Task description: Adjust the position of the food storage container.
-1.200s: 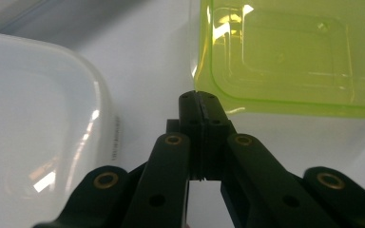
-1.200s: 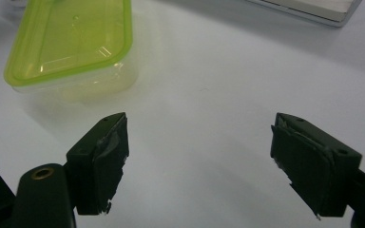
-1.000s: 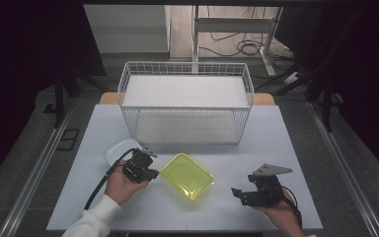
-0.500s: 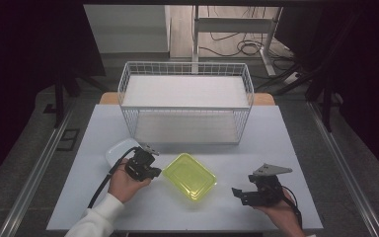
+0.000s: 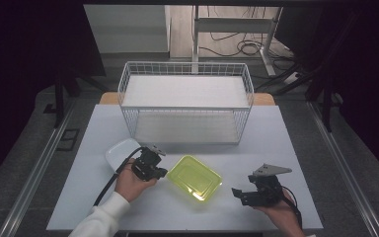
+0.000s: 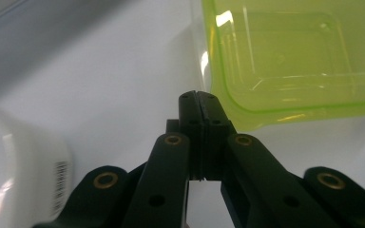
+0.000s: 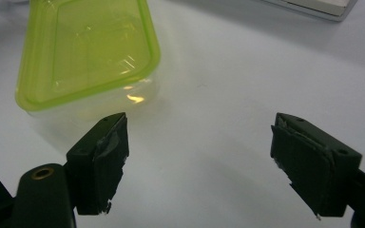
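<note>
Just beyond your left gripper (image 6: 200, 97), black with brass rivets, sits a translucent yellow-green container (image 6: 285, 52); beside it, a white box (image 6: 19, 166) bearing a black barcode.

A lab or test room is suggested: a plain white table (image 5: 276, 133) is set on a grey floor between metal rails (image 5: 37, 173), dark screens are placed around it, and loose cables (image 5: 237, 48) are left beneath a bare desk frame (image 5: 237, 24) behind.

dim surroundings, evenly lit table (image 5: 286, 148); glare on the green container (image 6: 285, 61); close jaws blurred.
</note>
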A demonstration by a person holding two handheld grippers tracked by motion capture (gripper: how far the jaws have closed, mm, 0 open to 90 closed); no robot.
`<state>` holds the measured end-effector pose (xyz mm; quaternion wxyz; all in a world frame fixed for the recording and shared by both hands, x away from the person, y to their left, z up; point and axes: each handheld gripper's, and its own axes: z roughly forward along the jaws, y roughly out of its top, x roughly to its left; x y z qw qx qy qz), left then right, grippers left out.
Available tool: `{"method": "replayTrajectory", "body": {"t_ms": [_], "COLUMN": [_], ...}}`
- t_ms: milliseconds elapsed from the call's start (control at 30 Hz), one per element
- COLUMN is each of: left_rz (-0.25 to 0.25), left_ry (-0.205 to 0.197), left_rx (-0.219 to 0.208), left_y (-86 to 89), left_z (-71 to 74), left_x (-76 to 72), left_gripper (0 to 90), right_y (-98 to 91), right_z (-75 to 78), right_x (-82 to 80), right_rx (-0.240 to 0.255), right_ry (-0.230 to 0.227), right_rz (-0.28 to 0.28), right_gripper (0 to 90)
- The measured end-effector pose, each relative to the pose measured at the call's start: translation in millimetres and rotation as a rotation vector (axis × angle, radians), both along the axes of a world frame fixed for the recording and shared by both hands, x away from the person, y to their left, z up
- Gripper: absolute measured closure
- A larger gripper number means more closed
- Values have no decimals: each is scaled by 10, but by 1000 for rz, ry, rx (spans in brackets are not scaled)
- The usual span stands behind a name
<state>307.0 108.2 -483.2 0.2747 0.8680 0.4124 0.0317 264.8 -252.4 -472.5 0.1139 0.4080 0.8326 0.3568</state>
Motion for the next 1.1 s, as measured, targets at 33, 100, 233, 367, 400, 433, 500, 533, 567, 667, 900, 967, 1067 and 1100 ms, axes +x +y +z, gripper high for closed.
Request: {"method": "replayTrajectory", "body": {"t_ms": [33, 100, 233, 367, 400, 433, 500, 533, 567, 667, 900, 967, 1067, 1100], "left_rz": [-11, -36, -47, -58, -60, -61, -62, -56, -53, -36, 6, 28, 33, 38], "left_ry": [0, -4, 9, 12, 13, 13, 13, 9, 5, -2, -28, -40, -51, -60], "left_rx": [-2, 0, -13, -18, -22, -22, -21, -22, -23, -43, -126, -145, -158, -168], "left_y": [-24, -68, -131, -175, -183, -188, -188, -173, -159, -72, 242, 313, 356, 362], "left_z": [3, 2, -3, -3, -6, -7, -8, -5, 0, 36, 127, 125, 152, 160], "left_x": [-15, -38, -72, -94, -99, -104, -108, -110, -112, -143, -364, -411, -443, -457], "left_gripper": [897, 896, 896, 897, 897, 897, 896, 896, 896, 895, 874, 799, 552, 552], "right_y": [2, 1, -2, -11, -12, -12, -15, -16, -14, 23, 461, 657, 851, 851], "right_z": [-2, -5, -11, -10, -7, -7, 4, 17, 50, 152, 287, 225, 119, 119], "right_x": [0, 1, 3, 7, 6, 6, 1, -5, -21, -83, -339, -378, -363, -363], "right_rx": [1, 2, 0, -4, -4, -4, -1, 0, -1, 13, -14, -53, -101, -101], "right_ry": [0, 2, 5, 6, 5, 5, -1, -4, -18, -34, 67, 105, 128, 128], "right_rz": [-1, -2, -5, -6, -6, -6, -5, -5, -3, 40, 274, 324, 371, 371], "right_gripper": [204, 204, 204, 204, 205, 205, 218, 230, 251, 376, 809, 875, 891, 891]}}
